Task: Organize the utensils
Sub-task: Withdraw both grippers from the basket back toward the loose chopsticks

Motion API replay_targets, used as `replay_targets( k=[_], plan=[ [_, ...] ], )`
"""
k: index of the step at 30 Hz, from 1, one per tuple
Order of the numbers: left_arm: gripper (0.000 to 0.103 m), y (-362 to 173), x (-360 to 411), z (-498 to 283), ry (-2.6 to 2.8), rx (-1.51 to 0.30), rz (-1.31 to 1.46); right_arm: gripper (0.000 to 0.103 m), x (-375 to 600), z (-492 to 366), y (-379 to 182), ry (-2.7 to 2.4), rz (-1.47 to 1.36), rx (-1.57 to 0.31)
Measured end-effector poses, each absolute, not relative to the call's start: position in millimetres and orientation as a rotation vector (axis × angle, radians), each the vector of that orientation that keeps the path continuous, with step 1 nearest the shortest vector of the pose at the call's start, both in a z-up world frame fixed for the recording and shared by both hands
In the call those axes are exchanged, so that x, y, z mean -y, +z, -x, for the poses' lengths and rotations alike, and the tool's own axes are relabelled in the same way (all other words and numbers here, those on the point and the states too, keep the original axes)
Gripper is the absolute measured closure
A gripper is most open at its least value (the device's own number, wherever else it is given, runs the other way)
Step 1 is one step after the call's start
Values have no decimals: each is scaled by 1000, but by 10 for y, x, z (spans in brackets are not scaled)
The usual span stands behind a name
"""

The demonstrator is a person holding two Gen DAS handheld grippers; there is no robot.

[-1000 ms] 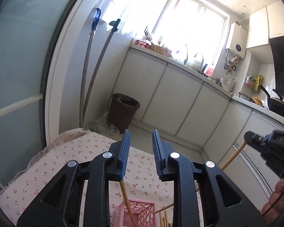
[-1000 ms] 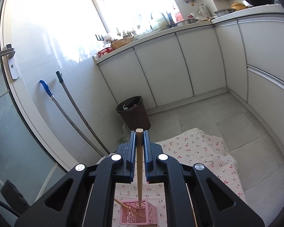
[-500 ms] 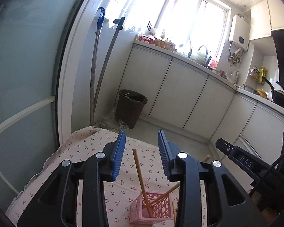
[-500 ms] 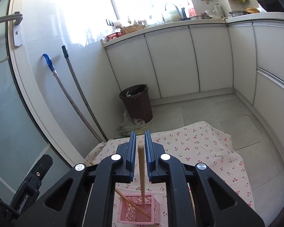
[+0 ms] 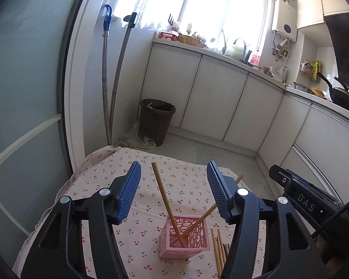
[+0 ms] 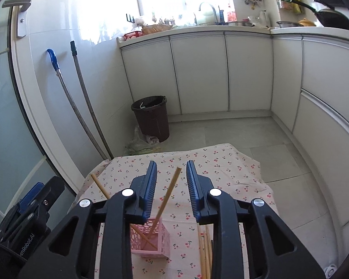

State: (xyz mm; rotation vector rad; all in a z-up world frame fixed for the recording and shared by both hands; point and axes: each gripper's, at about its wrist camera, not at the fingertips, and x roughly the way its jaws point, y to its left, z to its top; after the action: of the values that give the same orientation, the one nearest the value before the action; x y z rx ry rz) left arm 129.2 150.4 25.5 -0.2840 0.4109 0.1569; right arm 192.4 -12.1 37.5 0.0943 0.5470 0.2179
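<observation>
Your left gripper [image 5: 174,187] hangs above the bench [image 5: 100,174] with its jaws spread wide and nothing between them; the blue pads [image 5: 129,191] stand well clear of the chopstick below. Your right gripper [image 6: 171,187] is parted too, though less widely, and grips nothing: a chopstick [image 6: 168,194] shows in the gap between its pads [image 6: 150,186] without touching either. The pink basket [image 5: 185,239] stands on the cherry-print cloth [image 5: 181,179] that covers the bench, below and a little ahead of both grippers. Two chopsticks lean in it and cross near its bottom. In the left view one [image 5: 166,203] tilts up to the left and the other [image 5: 207,216] tilts up to the right, its upper part hidden behind your left gripper's right pad. More chopsticks [image 5: 218,248] lie flat on the cloth just to the right of the basket, side by side; your grippers hide part of them, so you cannot count them. In the right view your left gripper appears low at the left edge, off the bench's left side. Beyond the bench, a dark bin [image 6: 152,116] stands on the tiled floor [image 6: 232,130] against the white cabinets [image 6: 197,74], and two mop handles [image 6: 81,97] lean on the wall beside it.
</observation>
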Motion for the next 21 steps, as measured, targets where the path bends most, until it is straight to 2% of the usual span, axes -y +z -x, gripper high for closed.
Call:
replay_targets(
  k=[3, 5, 11, 13, 21],
  plan=[
    [38, 232, -1431, -1246, 148, -431, 261, 61, 224, -1811, 360, 192, -56, -542],
    [31, 208, -1376, -1222, 138, -450, 250, 44, 325, -1715, 349, 167, -36, -532],
    [12, 62, -1227, -1257, 130, -548, 253, 16, 762, -1478, 323, 64, -5, -523],
    [10, -43, -1170, -1295, 115, -611, 258, 11, 945, -1423, 301, 32, -2, -541],
    [9, -658, -672, -1447, -21, -960, 232, 7, 1575, -1392, 196, 50, -80, -660]
  ],
)
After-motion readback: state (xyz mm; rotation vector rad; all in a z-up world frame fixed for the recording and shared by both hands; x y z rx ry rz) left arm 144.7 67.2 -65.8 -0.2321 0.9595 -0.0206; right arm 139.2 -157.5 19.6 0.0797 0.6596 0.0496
